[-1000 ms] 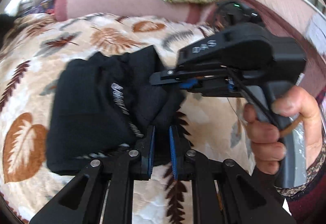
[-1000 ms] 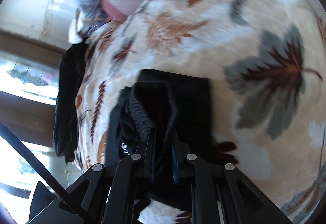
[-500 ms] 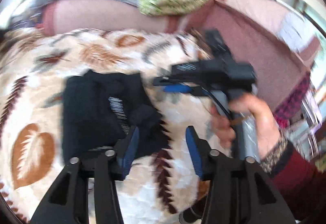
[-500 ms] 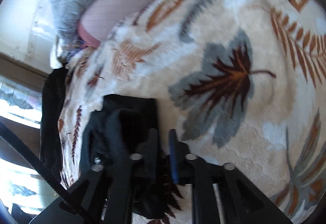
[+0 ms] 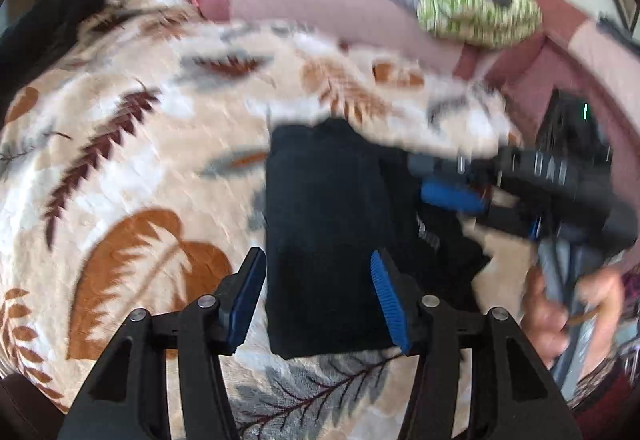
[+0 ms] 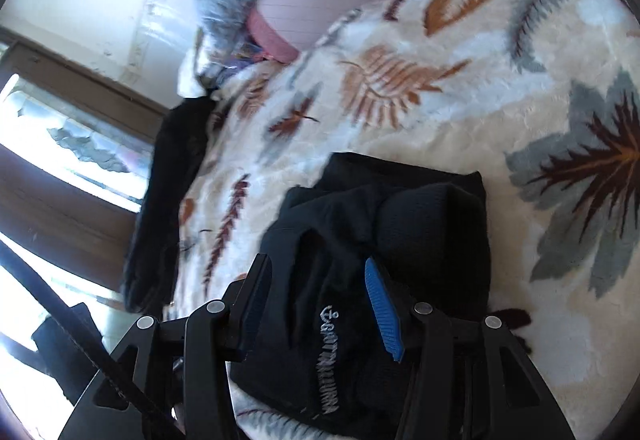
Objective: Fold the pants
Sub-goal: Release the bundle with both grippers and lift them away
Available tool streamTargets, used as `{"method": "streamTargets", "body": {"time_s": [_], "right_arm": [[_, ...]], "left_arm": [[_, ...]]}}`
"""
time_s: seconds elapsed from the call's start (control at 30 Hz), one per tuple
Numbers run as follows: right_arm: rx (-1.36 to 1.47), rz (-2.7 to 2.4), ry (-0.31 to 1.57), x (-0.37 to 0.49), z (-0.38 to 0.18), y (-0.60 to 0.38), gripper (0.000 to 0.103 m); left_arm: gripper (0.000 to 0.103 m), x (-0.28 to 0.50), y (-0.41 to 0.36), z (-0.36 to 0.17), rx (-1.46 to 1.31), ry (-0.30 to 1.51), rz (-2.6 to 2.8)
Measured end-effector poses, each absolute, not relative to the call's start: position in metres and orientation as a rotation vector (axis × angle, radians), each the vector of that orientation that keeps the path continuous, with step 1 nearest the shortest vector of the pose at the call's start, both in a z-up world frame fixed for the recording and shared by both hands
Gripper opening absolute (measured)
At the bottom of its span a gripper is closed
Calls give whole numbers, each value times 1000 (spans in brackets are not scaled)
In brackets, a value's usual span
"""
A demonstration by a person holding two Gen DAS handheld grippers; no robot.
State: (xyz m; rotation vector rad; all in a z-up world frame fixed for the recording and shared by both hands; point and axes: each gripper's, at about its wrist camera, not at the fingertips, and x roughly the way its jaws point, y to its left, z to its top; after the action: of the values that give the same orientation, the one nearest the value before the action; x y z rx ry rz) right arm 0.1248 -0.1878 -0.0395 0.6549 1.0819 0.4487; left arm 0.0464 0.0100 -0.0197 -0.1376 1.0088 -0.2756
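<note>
Leaf-print blanket [image 5: 132, 176]; folded black pants [image 5: 324, 224] released; both fingers opening, gripping nothing.

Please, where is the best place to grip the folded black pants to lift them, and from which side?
Probably the pants near edge, from the front: it lies straight across the blanket, just ahead of the opening left gripper, nothing pinched. The right gripper is opening too.

Black pants [image 6: 384, 240] with white lettering lie on a cream blanket [image 5: 160, 160] patterned with brown and grey leaves.

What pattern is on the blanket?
Leaves in brown, rust and grey on the cream blanket; clearest in the right wrist view.
</note>
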Motion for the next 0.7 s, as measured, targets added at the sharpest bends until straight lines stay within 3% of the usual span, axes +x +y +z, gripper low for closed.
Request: {"method": "streamTargets", "body": {"time_s": [0.17,0.4,0.57,0.7], "right_arm": [[686,398,1096,130,-51,-200,46],[572,137,1098,121,-51,-230,54],[533,309,975,124,5,-210,54],[402,572,1119,150,16,-145,53]], "left_arm": [[64,34,-9,-29,-37,991,-267],[65,28,-10,-32,-26,982,-246],[65,23,-11,-37,-29,957,-230],[65,18,-13,-39,-22,937,-228]]}}
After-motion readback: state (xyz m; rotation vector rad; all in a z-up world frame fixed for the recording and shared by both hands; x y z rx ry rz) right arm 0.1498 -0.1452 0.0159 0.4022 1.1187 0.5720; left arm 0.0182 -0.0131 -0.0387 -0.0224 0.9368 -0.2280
